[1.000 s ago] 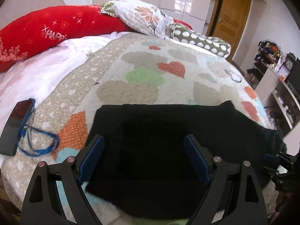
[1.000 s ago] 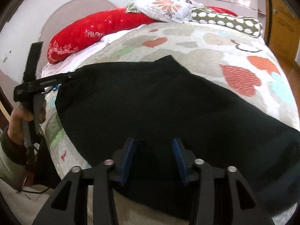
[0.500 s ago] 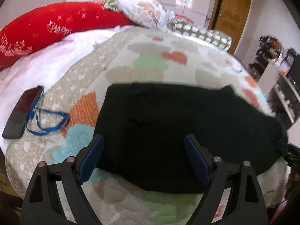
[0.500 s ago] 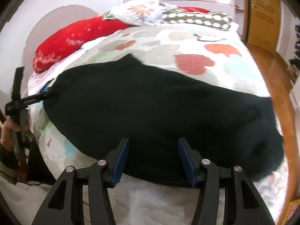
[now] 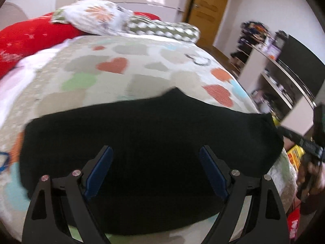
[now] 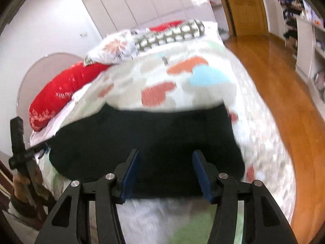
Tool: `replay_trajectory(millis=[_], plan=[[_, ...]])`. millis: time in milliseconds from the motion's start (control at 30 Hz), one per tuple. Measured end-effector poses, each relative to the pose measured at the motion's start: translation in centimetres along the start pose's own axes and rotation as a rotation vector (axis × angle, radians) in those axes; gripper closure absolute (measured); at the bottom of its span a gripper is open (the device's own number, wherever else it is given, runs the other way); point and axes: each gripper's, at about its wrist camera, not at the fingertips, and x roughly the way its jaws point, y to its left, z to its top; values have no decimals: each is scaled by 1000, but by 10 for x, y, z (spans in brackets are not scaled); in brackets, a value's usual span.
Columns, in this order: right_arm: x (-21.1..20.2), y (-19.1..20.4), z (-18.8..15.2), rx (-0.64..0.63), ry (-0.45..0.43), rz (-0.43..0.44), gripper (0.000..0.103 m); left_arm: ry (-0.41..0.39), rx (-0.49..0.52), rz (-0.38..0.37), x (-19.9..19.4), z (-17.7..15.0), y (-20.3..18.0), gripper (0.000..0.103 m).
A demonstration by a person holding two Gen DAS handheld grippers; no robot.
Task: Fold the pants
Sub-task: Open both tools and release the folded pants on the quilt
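The black pants lie flat across the near end of the heart-patterned quilt, folded into a broad dark band. My left gripper hovers over their near edge with its jaws wide open and nothing between the blue pads. The right wrist view shows the same pants from their other end. My right gripper hangs above that near edge; its jaws are opening and the cloth is not pinched. Each gripper shows in the other's view: the right one and the left one, each held by a hand.
A red pillow, a floral pillow and a green spotted bolster sit at the head of the bed. A blue cord lies at the left edge. Wooden floor, shelves and a door lie to the right.
Both grippers have drawn back and swung toward the right end of the bed. The phone has left the left wrist view. The right jaws stand wider apart than before.
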Motion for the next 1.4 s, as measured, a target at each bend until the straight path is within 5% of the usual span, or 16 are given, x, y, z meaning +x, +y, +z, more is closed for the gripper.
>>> replay_trajectory(millis=[233,500,700,1100,1400], plan=[[62,-32,21,55,36,-51,49,78,63,-33,35,-5,-40,16],[1,-22,5,31,3,-40,42,65,96,-59,39,4,-60,16],[1,-7,-29,-53,84,-120,35,88,121,-58,53,-1,-71,16],[-31,-5,-45,66,62,-88,31,68,147,-90,48,-9,-72,9],[-17,-14,-57,119,61,-17,28,126,171,-238,49,18,-94,6]])
